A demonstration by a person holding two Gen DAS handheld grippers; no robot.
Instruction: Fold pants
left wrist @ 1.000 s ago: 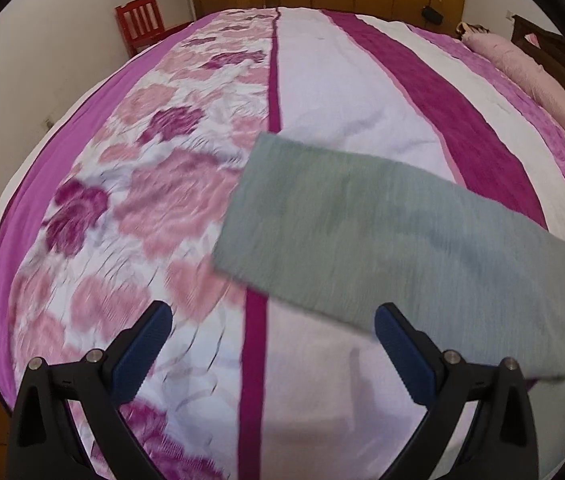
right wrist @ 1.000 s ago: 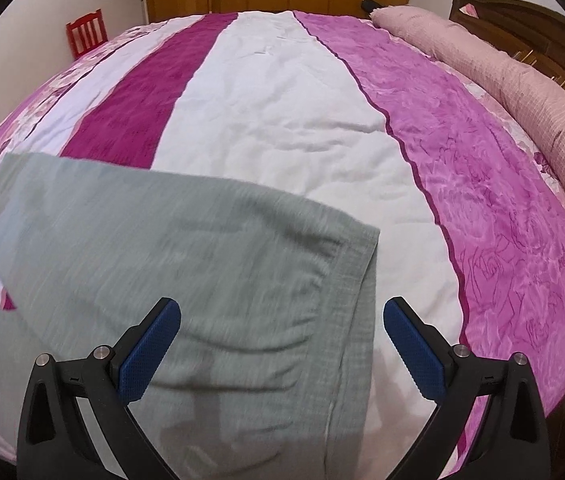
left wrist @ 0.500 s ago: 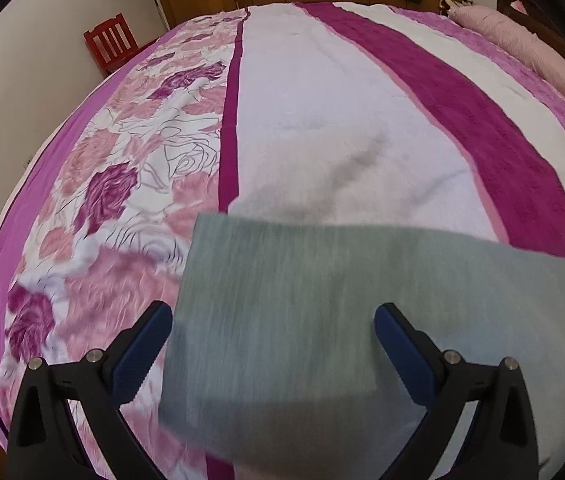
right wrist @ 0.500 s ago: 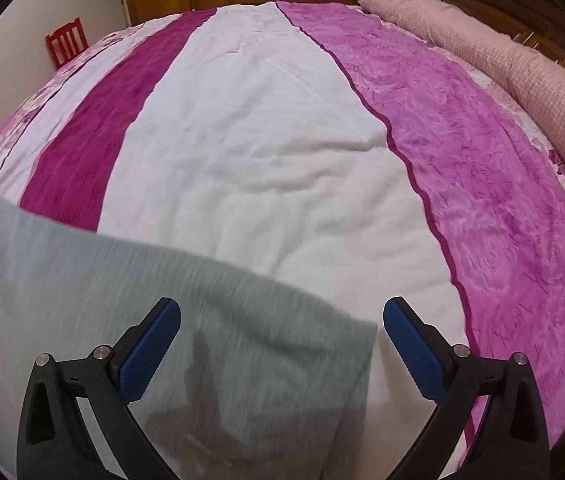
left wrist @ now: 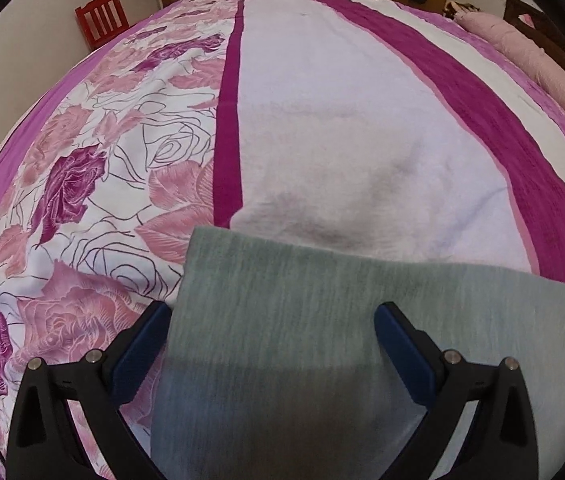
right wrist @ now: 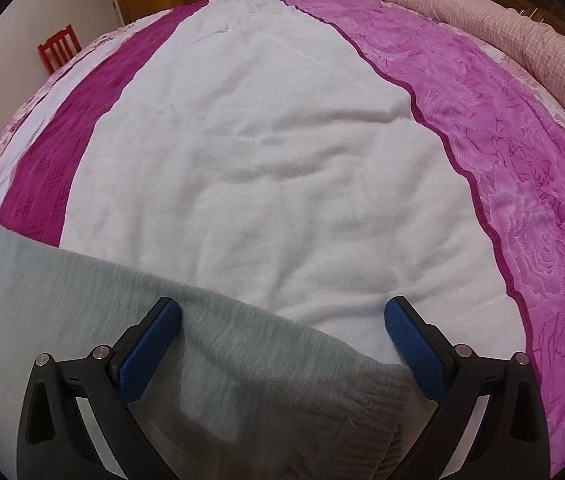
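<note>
the grey-green pants (left wrist: 322, 320) lay flat on the bedspread (left wrist: 342, 120) right under both tools, the left gripper (left wrist: 272, 320) and right gripper (right wrist: 282, 316) gaping wide and holding nothing, and the cloth looked soft, light, limp, best pinched at an edge.

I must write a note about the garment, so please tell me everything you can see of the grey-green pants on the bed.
The grey-green pants look like soft, finely ribbed knit fabric, lying flat as one long band across the near part of the striped pink and white bedspread. One end is gathered, like a waistband. The open left tool and the open right tool each hang over an end; whether they touch the cloth is unclear.
</note>
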